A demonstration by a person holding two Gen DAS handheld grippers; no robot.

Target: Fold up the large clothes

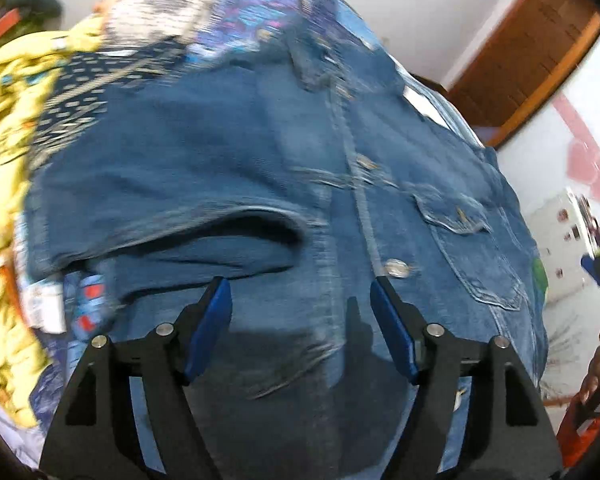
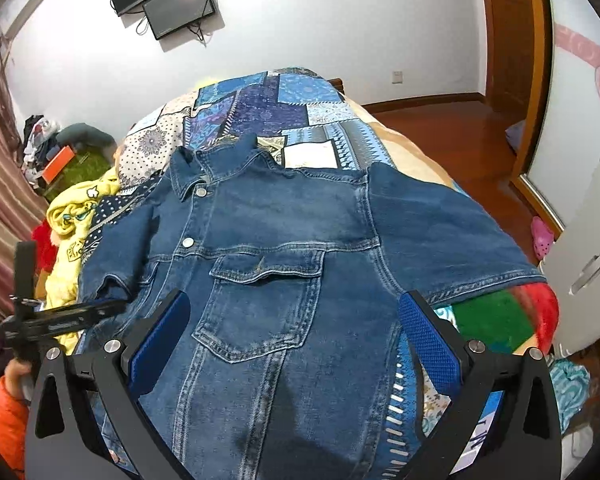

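Left wrist cam, pretty blurry: left gripper (image 1: 300,292) spread wide, hovering over the denim jacket (image 1: 260,184). Right wrist cam: right gripper (image 2: 296,312) also spread, jacket lying front-up on the patchwork quilt (image 2: 260,108), beside yellow clothes (image 2: 76,208).

Each gripper, left gripper (image 1: 301,308) and right gripper (image 2: 296,320), comprises black angular linkage arms with silver pivot screws and blue textured fingers (image 2: 430,344); the operator wears an orange sleeve (image 2: 6,420).

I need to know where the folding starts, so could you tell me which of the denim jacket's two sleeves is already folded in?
The sleeve beside the yellow garment; it lies folded onto the denim jacket, while the other sleeve is spread outward.
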